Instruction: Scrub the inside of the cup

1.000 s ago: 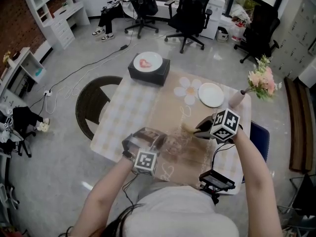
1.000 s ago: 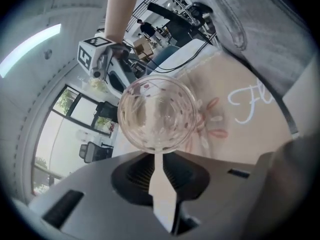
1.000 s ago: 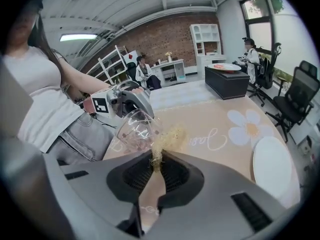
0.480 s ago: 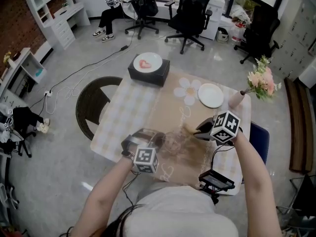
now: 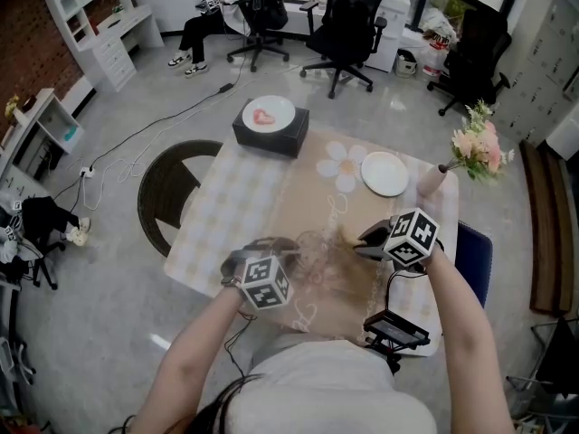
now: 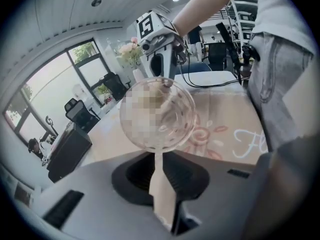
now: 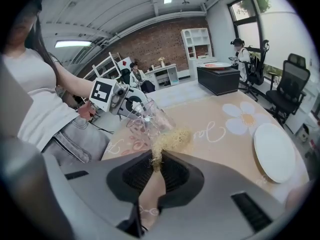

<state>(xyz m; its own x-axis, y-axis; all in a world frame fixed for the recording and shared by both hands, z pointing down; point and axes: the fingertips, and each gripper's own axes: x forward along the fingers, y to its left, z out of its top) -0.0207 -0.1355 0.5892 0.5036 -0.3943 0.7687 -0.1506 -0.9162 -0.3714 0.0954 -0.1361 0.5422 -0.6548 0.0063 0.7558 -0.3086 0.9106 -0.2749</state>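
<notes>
Quick look at the setup: left gripper (image 5: 288,248) has its jaws nearly together, pinched on the edge of a clear glass cup (image 5: 312,251). In the left gripper view the jaws meet right under the cup (image 6: 158,115), so it's def gripped, not just resting. Cup is tipped on its side over the near part of the table (image 5: 237,208), mouth pointing right, toward the right gripper (image 5: 362,239). That one is clamped on a straw-coloured fibre scrubber (image 5: 344,235). In the right gripper view the scrubber (image 7: 170,141) sticks out from between the closed jaws and sits right at the cup's (image 7: 149,119) mouth, but can't tell if any of it is actually inside. Other stuff: a white plate (image 5: 385,174) at the far right of the cloth, a vase of pink flowers (image 5: 478,150) at the far right corner, and a black box (image 5: 271,132) with a small plate on top at the far end. Office chairs (image 5: 351,27) are further back on the floor.
</notes>
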